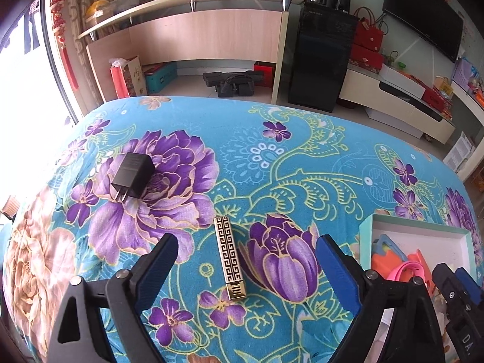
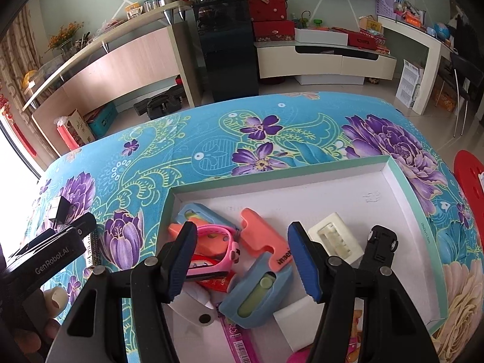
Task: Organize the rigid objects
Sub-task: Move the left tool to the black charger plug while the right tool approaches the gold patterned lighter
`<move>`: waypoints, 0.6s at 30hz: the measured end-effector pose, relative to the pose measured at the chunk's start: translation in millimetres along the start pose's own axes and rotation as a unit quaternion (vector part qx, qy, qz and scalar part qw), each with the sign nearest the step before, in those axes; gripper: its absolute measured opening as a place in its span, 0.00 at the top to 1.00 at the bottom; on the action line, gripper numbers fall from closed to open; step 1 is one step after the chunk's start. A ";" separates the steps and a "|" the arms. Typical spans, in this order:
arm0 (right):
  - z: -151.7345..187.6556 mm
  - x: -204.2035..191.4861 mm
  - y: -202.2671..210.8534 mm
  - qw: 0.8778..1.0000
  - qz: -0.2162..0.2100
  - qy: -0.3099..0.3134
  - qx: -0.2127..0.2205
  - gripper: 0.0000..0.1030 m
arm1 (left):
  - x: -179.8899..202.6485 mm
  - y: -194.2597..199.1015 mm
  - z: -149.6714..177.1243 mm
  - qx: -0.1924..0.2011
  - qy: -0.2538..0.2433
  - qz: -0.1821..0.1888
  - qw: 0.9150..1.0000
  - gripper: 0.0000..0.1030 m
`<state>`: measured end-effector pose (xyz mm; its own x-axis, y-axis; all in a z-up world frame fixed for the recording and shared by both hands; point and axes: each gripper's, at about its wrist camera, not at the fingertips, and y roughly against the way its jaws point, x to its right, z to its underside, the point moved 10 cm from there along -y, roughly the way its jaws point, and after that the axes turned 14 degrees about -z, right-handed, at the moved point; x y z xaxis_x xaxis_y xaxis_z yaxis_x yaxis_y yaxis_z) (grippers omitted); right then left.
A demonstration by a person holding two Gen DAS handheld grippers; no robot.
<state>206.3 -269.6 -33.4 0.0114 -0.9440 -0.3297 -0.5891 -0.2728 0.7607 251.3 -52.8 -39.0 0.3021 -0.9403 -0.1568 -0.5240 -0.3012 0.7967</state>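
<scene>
A gold and black patterned lighter [image 1: 230, 257] lies on the flowered cloth, between the fingers of my open left gripper [image 1: 246, 249], which is empty. A black charger plug [image 1: 130, 175] lies farther off to the left. My right gripper [image 2: 242, 239] is open and empty above a white box with a green rim [image 2: 423, 220]. The box holds a pink watch [image 2: 214, 242], an orange piece [image 2: 260, 239], blue cases [image 2: 257, 296] and a cream socket plate [image 2: 335, 239]. The box also shows in the left wrist view [image 1: 417, 222].
The table is covered by a turquoise cloth with purple flowers [image 1: 272, 157]. A red round object [image 2: 470, 178] sits at the right edge. The left gripper body [image 2: 45, 260] shows at the left of the right wrist view. Shelves and a black cabinet [image 1: 320, 57] stand behind.
</scene>
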 end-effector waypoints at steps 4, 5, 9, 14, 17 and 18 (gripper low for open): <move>0.4 -6.7 -3.4 1.000 -0.007 -0.003 -0.001 0.33 | -12.7 -6.7 -0.4 -0.008 0.017 -0.005 1.000 0.01; 0.6 -8.1 -4.4 1.000 -0.009 -0.005 -0.001 0.25 | -15.5 -7.4 -1.0 -0.008 0.021 -0.005 1.000 0.00; -0.3 -14.7 -6.4 1.000 -0.017 -0.003 0.001 0.12 | -25.7 -9.8 -3.3 -0.009 0.038 -0.004 0.999 0.00; 0.2 -19.9 -9.8 1.000 -0.011 0.003 0.000 0.07 | -37.5 -14.8 -4.8 -0.013 0.061 -0.001 0.998 0.00; -0.4 -23.3 -10.7 1.000 -0.010 0.002 0.002 0.07 | -47.3 -16.8 -6.2 -0.016 0.083 0.001 0.996 0.00; -0.5 -24.9 -11.2 1.000 -0.009 0.004 0.003 0.07 | -51.3 -18.1 -6.0 -0.018 0.089 -0.002 0.996 0.00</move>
<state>213.0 -243.2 -33.4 0.0294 -0.9405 -0.3384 -0.5928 -0.2890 0.7517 250.1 1.9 -41.9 0.4418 -0.8953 -0.0569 -0.4949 -0.2962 0.8169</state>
